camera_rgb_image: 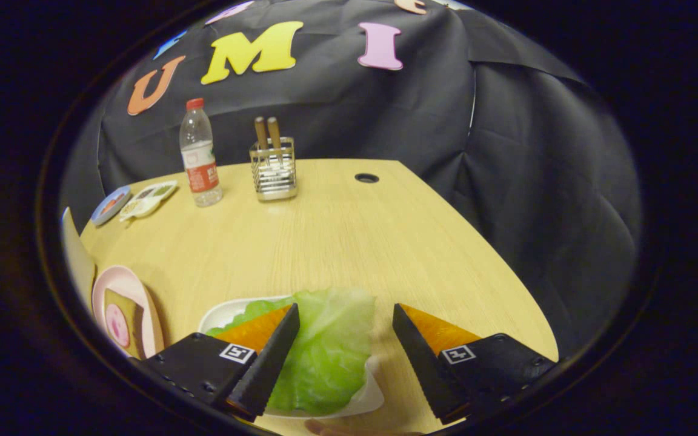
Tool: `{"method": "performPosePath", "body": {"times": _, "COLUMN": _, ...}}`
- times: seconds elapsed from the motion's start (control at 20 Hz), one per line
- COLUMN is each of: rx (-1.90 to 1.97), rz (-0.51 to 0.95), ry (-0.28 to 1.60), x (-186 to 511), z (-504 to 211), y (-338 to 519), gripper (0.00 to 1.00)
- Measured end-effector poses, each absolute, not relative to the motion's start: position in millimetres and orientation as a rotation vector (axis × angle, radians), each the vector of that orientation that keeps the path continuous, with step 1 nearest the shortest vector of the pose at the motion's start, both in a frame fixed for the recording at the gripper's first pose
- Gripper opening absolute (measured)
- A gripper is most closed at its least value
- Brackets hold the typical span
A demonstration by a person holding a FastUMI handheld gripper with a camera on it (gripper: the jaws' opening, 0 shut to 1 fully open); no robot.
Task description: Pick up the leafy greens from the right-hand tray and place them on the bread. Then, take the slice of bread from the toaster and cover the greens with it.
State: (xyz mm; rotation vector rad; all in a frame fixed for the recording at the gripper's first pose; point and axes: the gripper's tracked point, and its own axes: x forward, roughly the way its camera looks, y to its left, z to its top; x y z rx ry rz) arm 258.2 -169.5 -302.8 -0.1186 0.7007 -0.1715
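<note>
Your gripper [344, 315] is spread wide over 1 leafy greens [325, 351] pile in 1 white tray [228, 312]. Beyond stand 1 bottle [199, 154] and 1 utensil holder [274, 169].

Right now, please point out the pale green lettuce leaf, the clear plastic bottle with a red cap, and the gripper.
pale green lettuce leaf [325, 351], gripper view, leaf's middle.
clear plastic bottle with a red cap [200, 158], gripper view, its label.
gripper [344, 318], gripper view, between its open fingertips.

The tongs [343, 318] are showing serrated inner edges, black housings with small screws, and square black-and-white markers, standing apart.
</note>
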Motion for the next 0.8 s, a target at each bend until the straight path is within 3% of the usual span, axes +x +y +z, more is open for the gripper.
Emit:
{"method": "performPosePath", "body": {"times": 0.35, "rx": -0.218, "rz": -0.137, "ry": 0.702, "x": 261, "z": -300, "y": -166, "gripper": 0.96}}
{"method": "performPosePath", "body": {"times": 0.45, "rx": -0.184, "rz": -0.111, "ry": 0.722, "x": 261, "z": -305, "y": -160, "gripper": 0.87}}
{"method": "performPosePath", "body": {"times": 0.7, "rx": -0.277, "rz": -0.144, "ry": 0.704, "x": 260, "z": -300, "y": -164, "gripper": 0.34}}
{"method": "performPosePath", "body": {"times": 0.75, "rx": -0.277, "rz": -0.160, "ry": 0.693, "x": 258, "z": -293, "y": -167, "gripper": 0.21}}
{"method": "performPosePath", "body": {"times": 0.8, "rx": -0.264, "rz": -0.161, "ry": 0.688, "x": 256, "z": -293, "y": -166, "gripper": 0.02}}
